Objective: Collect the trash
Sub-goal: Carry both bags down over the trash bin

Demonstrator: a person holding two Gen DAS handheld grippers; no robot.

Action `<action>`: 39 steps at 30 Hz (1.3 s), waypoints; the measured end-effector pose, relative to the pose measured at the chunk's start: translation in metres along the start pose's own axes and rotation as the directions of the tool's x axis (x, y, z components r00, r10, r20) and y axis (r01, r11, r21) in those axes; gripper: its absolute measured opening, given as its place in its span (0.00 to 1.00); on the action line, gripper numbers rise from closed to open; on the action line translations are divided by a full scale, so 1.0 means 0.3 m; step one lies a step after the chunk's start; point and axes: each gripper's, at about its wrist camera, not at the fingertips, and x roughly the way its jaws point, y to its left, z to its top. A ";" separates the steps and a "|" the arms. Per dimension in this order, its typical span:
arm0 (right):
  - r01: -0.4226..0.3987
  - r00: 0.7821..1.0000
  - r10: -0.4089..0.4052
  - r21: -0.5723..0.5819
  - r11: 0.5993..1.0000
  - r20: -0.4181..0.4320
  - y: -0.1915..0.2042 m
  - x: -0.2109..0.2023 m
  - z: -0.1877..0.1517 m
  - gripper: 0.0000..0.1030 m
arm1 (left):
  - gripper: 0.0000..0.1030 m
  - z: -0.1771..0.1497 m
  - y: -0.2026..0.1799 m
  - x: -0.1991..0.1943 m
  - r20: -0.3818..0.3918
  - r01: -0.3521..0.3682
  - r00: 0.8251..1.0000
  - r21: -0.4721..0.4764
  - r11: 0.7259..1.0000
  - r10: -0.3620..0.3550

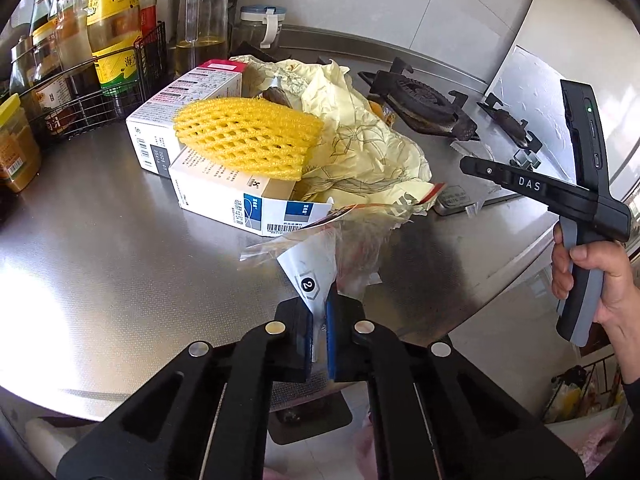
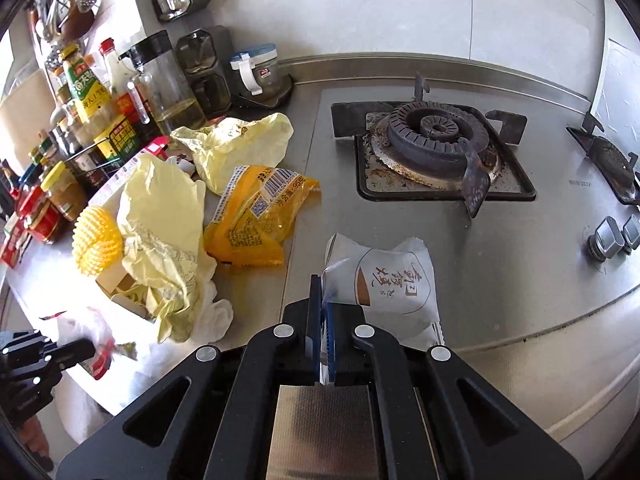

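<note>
My left gripper (image 1: 320,332) is shut on a clear plastic wrapper (image 1: 332,256) with a white label, held just above the steel counter. Behind it lies a trash pile: two white cartons (image 1: 224,196), a yellow foam net (image 1: 248,136) and crumpled pale yellow paper (image 1: 360,140). My right gripper (image 2: 322,340) is shut on a white snack wrapper (image 2: 384,280) near the counter's front edge. The right view also shows an orange snack bag (image 2: 256,216), the yellow paper (image 2: 160,216) and the foam net (image 2: 96,236). The right gripper's body (image 1: 576,200) shows at the right of the left view.
A gas burner (image 2: 436,136) with black grate sits at the right of the steel counter (image 2: 520,260), with stove knobs (image 2: 608,236) near the edge. Sauce bottles and jars (image 2: 88,96) in a wire rack (image 1: 80,104) line the back left. A lidded jar (image 2: 256,68) stands by the wall.
</note>
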 end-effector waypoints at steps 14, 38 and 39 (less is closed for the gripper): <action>-0.187 0.981 0.186 -0.014 0.982 -0.052 0.127 -0.263 -0.251 0.04 | 0.03 -0.221 -0.094 -0.193 -0.022 -0.005 1.000 0.036 0.999 0.006; -0.191 0.847 0.245 0.159 0.969 -0.472 0.237 0.252 -0.880 0.04 | 0.04 -0.832 0.123 0.296 -0.406 -0.076 0.914 -0.196 0.978 -0.011; -0.186 0.842 0.243 0.165 0.969 -0.481 0.235 0.288 -0.900 0.04 | 0.04 -0.851 0.133 0.329 -0.415 -0.080 0.910 -0.206 0.975 -0.013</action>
